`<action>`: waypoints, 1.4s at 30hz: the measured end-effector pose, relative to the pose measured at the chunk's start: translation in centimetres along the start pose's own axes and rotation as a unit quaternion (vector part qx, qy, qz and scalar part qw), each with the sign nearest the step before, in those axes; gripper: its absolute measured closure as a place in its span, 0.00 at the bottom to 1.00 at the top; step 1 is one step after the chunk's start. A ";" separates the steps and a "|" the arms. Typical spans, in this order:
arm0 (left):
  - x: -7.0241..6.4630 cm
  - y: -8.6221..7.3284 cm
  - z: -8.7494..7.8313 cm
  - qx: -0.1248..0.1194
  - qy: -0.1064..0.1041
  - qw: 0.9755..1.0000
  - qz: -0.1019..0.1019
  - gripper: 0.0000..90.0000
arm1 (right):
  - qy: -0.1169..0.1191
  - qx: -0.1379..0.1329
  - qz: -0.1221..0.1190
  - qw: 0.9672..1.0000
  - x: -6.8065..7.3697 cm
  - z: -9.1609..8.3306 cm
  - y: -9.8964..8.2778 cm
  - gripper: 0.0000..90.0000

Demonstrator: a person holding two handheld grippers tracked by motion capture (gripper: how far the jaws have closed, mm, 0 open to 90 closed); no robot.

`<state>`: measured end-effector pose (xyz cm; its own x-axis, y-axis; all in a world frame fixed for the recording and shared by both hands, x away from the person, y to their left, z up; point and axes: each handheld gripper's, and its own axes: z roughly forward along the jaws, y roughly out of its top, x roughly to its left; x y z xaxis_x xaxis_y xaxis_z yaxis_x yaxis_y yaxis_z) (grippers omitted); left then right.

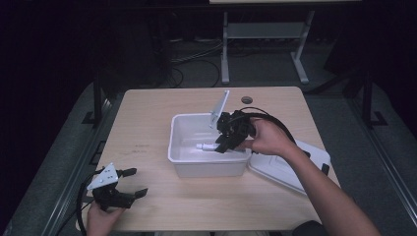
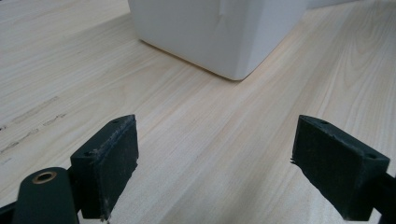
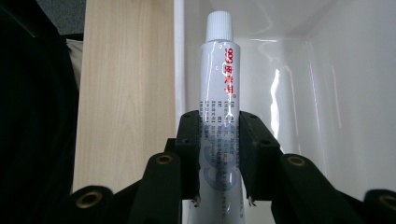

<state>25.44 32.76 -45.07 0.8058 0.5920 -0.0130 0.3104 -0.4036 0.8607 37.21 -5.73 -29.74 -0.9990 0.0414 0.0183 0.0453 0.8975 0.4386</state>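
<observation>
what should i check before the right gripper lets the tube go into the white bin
1. Grip: right gripper jaws clamp the tube on both sides: ok.
2. Position: tube over the open white bin, cap pointing in: ok.
3. Bin floor under the tube looks bare: ok.
4. Height of tube above the floor: cannot tell.
5. Lid lies off to the bin's right, out of the way: ok.
6. Left gripper open, resting apart from the bin: ok.
</observation>
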 end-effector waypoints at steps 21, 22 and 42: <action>0.0 0.0 0.0 0.001 0.001 1.000 0.000 0.15 | 0.014 0.012 0.020 1.000 -2.2 2.7 -0.1 0.78; 0.0 0.0 0.0 0.002 0.001 1.000 0.000 0.15 | 0.014 0.014 0.021 1.000 -2.2 2.9 -0.1 0.78; 0.0 0.1 0.1 0.003 0.000 1.000 0.000 0.15 | 0.027 0.033 0.033 0.999 -3.0 5.5 -0.9 0.78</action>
<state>25.50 32.63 -45.05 0.8059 0.5919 -0.0121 0.3127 -0.4082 0.8577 40.20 -4.22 -35.15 -0.9924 0.0783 0.0945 0.1082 0.9210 0.3742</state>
